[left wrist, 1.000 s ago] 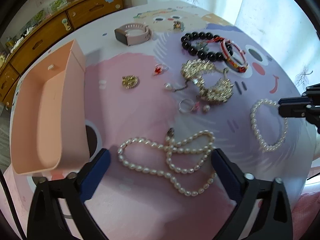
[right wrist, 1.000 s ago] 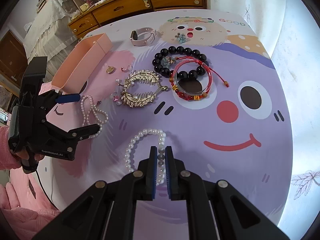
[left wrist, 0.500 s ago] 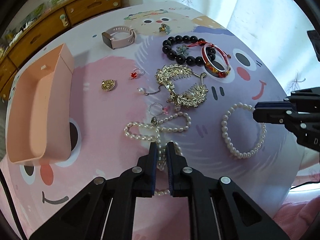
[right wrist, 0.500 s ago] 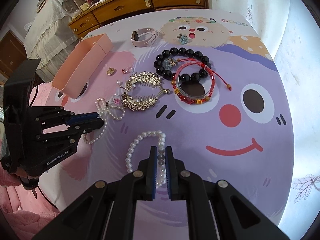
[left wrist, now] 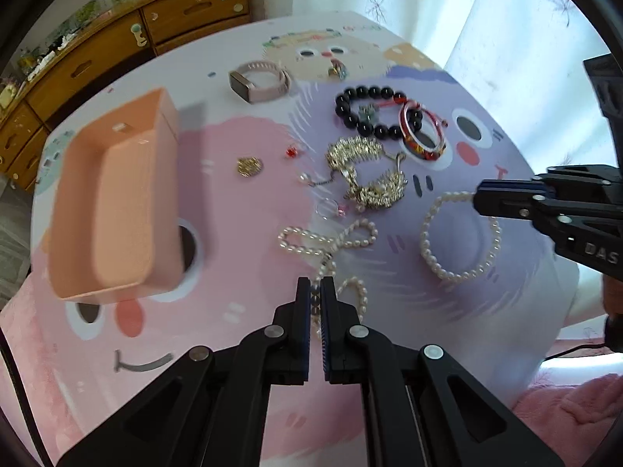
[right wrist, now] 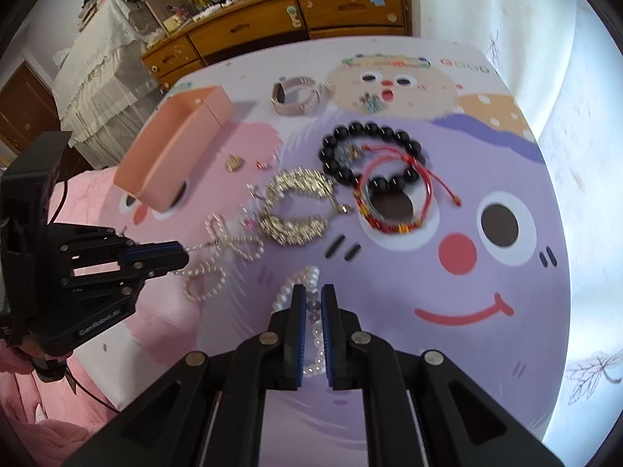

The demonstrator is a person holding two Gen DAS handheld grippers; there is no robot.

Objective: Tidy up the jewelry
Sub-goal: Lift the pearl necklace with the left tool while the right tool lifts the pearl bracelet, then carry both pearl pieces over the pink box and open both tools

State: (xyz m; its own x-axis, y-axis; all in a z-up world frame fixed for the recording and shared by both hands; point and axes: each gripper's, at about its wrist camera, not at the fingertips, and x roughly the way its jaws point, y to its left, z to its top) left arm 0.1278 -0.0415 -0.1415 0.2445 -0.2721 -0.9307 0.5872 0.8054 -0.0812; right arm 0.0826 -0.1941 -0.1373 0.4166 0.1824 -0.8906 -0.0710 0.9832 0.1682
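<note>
My left gripper [left wrist: 315, 292] is shut on the long pearl necklace [left wrist: 331, 239], whose loops trail forward on the cartoon tablecloth; it also shows in the right wrist view [right wrist: 222, 249]. My right gripper [right wrist: 312, 299] is shut on the pearl bracelet [right wrist: 300, 284], seen in the left wrist view [left wrist: 459, 233] as a ring at the right. The open pink box [left wrist: 113, 202] lies at the left, empty.
On the cloth lie a pink watch [left wrist: 259, 81], a black bead bracelet [left wrist: 366, 111], a red bangle [left wrist: 422, 136], gold hair combs [left wrist: 366, 179], a gold pendant [left wrist: 248, 165], small rings [left wrist: 329, 206] and a brooch [left wrist: 337, 72]. A wooden dresser [right wrist: 296, 11] stands behind.
My left gripper closed on the pearl necklace and has pulled it back, bunching its loops. The right gripper stays shut on the bracelet and has lifted it slightly.
</note>
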